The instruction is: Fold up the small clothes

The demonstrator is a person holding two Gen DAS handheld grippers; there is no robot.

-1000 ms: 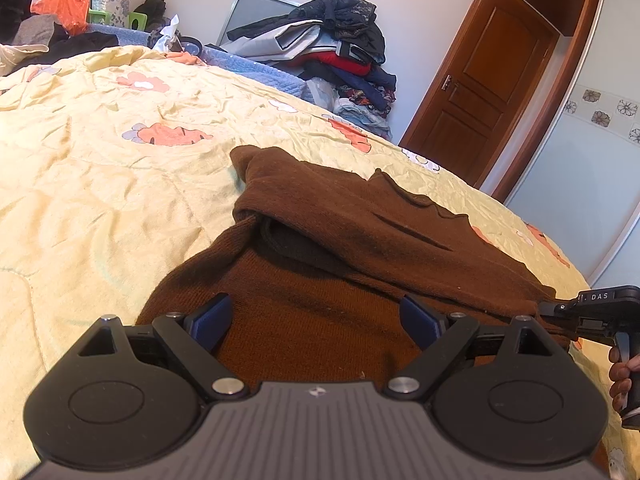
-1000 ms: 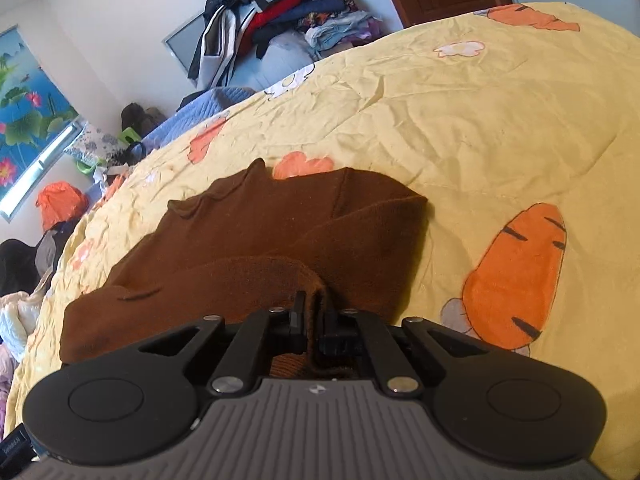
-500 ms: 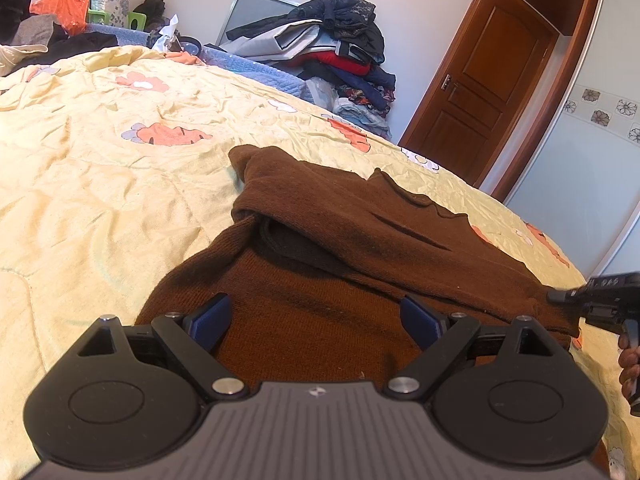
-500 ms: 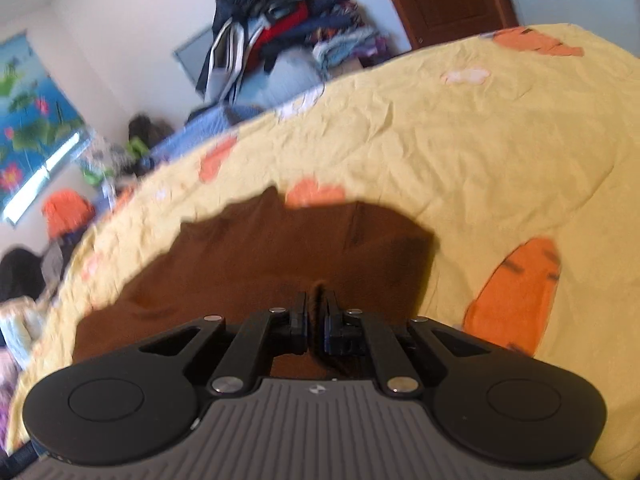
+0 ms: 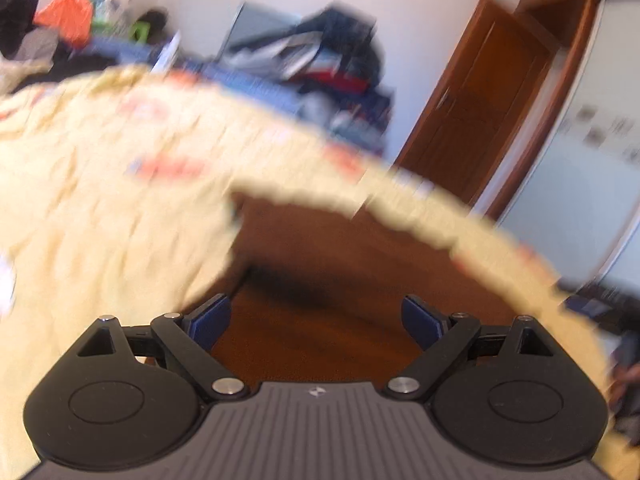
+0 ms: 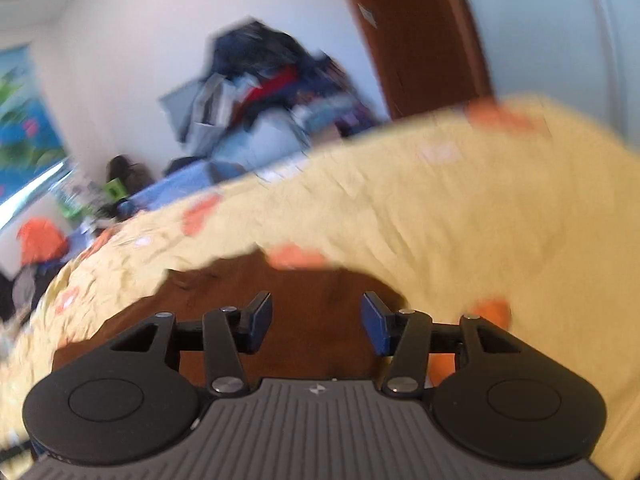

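Note:
A brown knitted garment (image 5: 340,264) lies on the yellow bedspread (image 5: 92,208), blurred by motion; it also shows in the right wrist view (image 6: 316,292). My left gripper (image 5: 318,320) is open and empty, its blue pads wide apart just above the near part of the garment. My right gripper (image 6: 318,322) is open and empty over the garment's near edge. The right gripper shows dimly at the far right of the left wrist view (image 5: 604,308).
A heap of clothes (image 5: 320,72) stands beyond the bed's far edge, also in the right wrist view (image 6: 264,92). A brown door (image 5: 480,112) is at the right. The bedspread (image 6: 460,208) carries orange carrot prints. An orange bag (image 5: 66,12) sits far left.
My right gripper has opened and let go of the brown garment. Both cameras have moved, blurring the views. My left gripper stays open.

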